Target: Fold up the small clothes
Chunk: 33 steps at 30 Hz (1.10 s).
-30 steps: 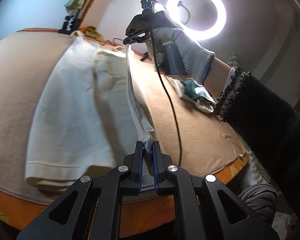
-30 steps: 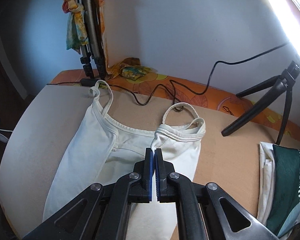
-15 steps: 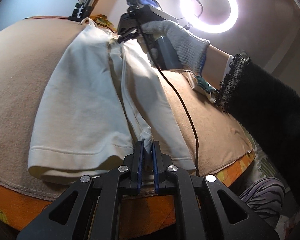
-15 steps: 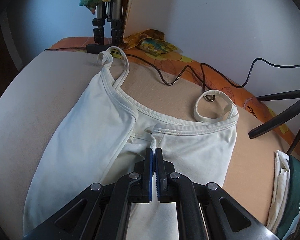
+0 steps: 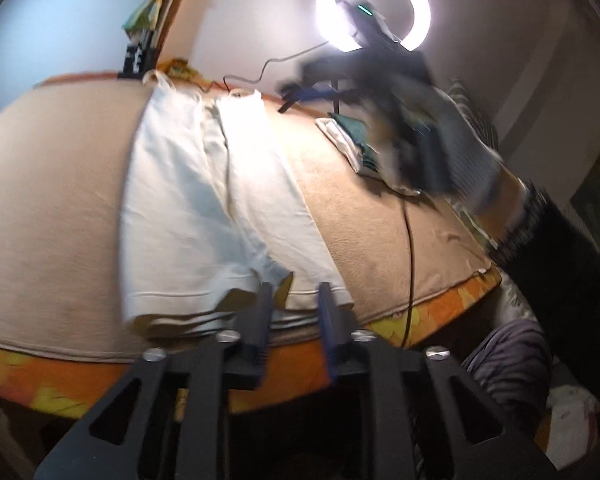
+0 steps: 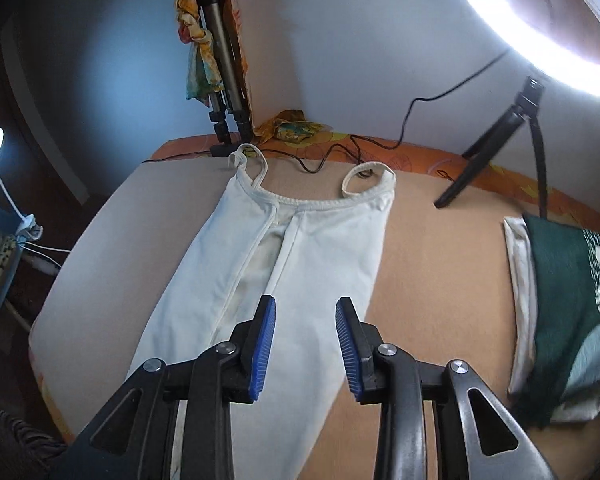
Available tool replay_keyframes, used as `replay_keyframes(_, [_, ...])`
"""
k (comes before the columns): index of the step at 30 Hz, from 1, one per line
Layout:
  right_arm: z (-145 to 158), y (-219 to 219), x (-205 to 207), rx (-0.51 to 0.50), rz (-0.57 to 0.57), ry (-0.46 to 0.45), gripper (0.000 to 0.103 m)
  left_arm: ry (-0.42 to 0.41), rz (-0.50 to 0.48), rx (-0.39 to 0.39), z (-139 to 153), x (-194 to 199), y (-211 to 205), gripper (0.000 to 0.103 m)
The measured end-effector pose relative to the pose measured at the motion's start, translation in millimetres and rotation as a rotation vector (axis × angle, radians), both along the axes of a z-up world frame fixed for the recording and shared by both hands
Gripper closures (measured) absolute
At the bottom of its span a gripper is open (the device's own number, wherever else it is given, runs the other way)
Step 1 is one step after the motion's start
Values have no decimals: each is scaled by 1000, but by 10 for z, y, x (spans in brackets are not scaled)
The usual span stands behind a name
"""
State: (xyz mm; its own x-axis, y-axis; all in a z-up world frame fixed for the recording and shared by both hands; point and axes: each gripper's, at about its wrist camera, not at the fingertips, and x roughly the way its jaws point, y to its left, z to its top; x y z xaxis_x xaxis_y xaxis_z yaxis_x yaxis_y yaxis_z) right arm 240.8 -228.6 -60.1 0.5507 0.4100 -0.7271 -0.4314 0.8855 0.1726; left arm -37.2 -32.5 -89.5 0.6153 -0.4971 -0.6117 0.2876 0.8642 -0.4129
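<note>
Left gripper (image 5: 294,304): fingers parted, holding nothing, poised at the hem by the near table edge.
Right gripper (image 6: 305,332): fingers wide apart and empty, raised above the cloth.
White camisole (image 6: 300,264): lies flat on the beige cover (image 6: 440,264), both sides folded inward to meet along the middle, straps at the far end; likely laid narrow for an end-to-end fold.
Folded green-and-white garment (image 6: 560,288): set aside right, apparently finished.
Ring light (image 5: 374,4): far end, lighting the work.
</note>
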Motion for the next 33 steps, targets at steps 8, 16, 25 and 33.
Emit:
replay_keyframes(8, [-377,-346,-1081,49,29,123,69,139,51,-21,-83,209,588,57])
replay_keyframes(16, [-934,-303,-1570,103,89,294,69,294,89,-115,-426,444,736,59])
replay_keyframes(25, [-1044,-173,-1757,104,141,301,97,292,68,-140,-499,481,679,98])
replay_keyframes(33, [-869,-299,-1852,114,123,224,101,269,82,-123,-492,381,823,99])
